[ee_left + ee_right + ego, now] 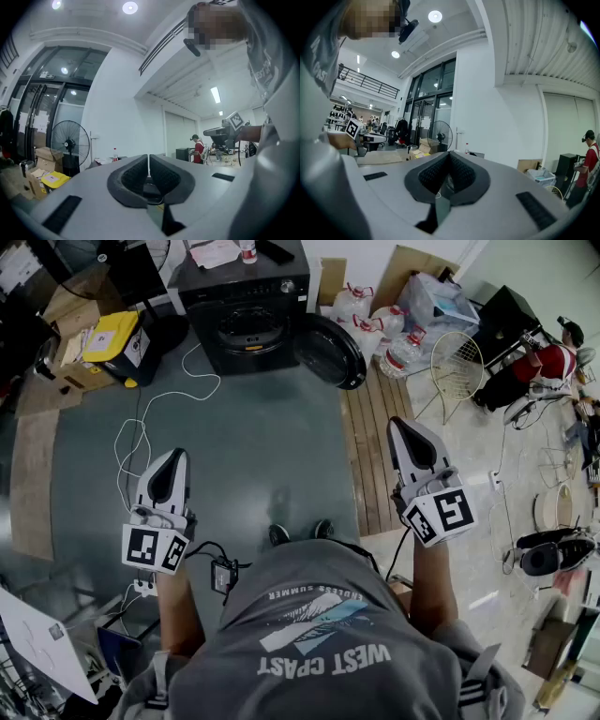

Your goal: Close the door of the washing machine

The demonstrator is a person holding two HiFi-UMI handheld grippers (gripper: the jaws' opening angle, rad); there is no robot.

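Note:
The black washing machine point(246, 306) stands at the far end of the grey floor, its round door point(330, 351) swung open to its right. My left gripper point(172, 461) is held low at the left, far short of the machine, jaws shut with nothing between them. In the left gripper view its pads point(136, 173) meet along a thin line. My right gripper point(403, 427) is held at the right, nearer the door but well apart from it, and is also shut and empty. In the right gripper view the right gripper point(450, 161) has its jaws closed together.
Cardboard boxes and a yellow case point(111, 334) sit left of the machine, several large water bottles point(380, 329) to its right. A wooden strip point(375, 446) runs along the floor. A white cable point(141, 427) loops on the floor. A wire chair point(457, 362) and a person in red point(548, 362) are at the right.

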